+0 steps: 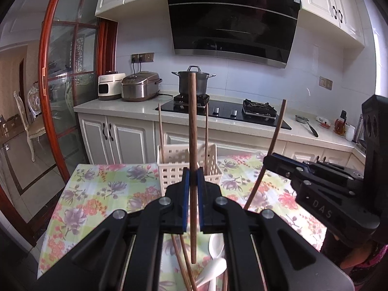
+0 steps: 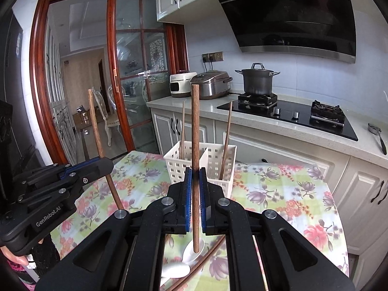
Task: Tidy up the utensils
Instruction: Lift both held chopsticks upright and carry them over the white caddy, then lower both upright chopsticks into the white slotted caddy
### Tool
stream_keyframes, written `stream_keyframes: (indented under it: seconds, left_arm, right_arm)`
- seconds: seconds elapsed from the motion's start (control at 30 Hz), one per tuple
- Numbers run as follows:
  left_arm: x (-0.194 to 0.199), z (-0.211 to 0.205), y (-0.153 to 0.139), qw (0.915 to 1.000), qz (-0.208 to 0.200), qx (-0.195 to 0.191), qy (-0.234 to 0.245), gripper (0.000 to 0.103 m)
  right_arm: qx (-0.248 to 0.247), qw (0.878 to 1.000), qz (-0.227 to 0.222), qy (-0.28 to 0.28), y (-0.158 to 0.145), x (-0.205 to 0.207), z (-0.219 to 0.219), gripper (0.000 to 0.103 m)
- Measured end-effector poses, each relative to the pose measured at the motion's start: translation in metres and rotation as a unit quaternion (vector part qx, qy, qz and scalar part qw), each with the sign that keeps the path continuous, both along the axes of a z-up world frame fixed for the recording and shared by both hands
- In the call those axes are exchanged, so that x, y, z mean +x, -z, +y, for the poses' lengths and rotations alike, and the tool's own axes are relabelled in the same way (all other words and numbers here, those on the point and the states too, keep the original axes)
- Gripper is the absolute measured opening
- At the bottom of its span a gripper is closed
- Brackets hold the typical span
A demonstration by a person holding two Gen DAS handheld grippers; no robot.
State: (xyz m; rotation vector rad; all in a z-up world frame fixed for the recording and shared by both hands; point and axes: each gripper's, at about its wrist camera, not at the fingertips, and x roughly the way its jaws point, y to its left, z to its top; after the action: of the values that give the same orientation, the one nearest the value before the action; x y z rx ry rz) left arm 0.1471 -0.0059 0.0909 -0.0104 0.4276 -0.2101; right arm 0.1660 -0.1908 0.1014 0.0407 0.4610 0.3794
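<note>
A: Tongs state?
B: Left tongs (image 1: pixel 193 177) are clamped tight on a wooden chopstick (image 1: pixel 193 145), held near upright above the floral counter (image 1: pixel 101 184). Right tongs (image 2: pixel 195 177) pinch a second chopstick (image 2: pixel 195 145) the same way.
A: Holder?
B: White slotted basket (image 2: pixel 213 160) stands just beyond both tongs, with two chopsticks already in it, one per compartment.
A: Leftovers?
B: White spoons (image 1: pixel 213 266) and more chopsticks (image 1: pixel 184 262) lie on the counter under the tongs.
</note>
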Motion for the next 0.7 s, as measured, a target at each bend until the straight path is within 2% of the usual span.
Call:
stream_keyframes:
  seconds: [0.3, 0.57, 0.7]
  left_arm:
    - [0.058, -0.003, -0.039, 1.0000, 0.002, -0.008, 0.001, 0.006]
    - [0.096, -0.009, -0.074, 0.9996, -0.022, 0.008, -0.015, 0.006]
    - [0.115, -0.004, -0.087, 0.9992, -0.031, -0.005, -0.023, 0.006]
  right_arm:
    - [0.012, 1.000, 0.006, 0.012, -0.029, 0.058, -0.002, 0.006]
    - [0.001, 1.000, -0.002, 0.031, -0.052, 0.103, -0.003, 0.006]
    - [0.006, 0.999, -0.002, 0.032, -0.054, 0.120, -0.002, 0.006]
